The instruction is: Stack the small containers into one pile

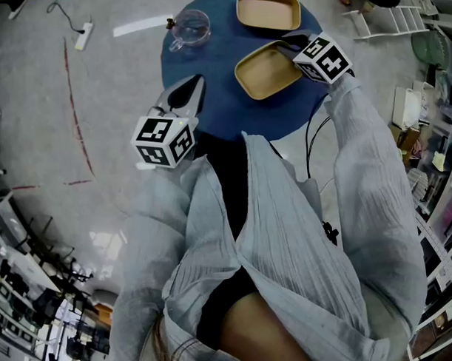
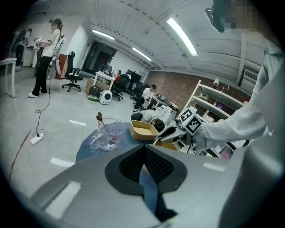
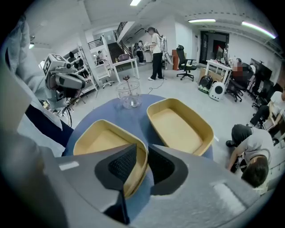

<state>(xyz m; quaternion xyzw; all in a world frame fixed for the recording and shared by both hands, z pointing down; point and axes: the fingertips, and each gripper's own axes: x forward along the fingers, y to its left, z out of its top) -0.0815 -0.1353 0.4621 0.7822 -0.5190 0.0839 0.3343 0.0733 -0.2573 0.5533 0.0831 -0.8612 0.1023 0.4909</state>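
grey floor (image 1: 31, 109), ceiling strip lights (image 2: 180, 35), a black office chair (image 2: 72, 75) and white shelving (image 2: 209, 95).

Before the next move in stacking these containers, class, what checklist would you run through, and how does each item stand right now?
1. Right gripper clamped on near container: not ok; the jaws straddle its wall but stand apart.
2. Far container empty, ready to receive: ok.
3. Nothing inside near container: ok.
4. Glass cup apart from both containers: ok.
5. Left gripper out of the way, shut, holding nothing: ok.
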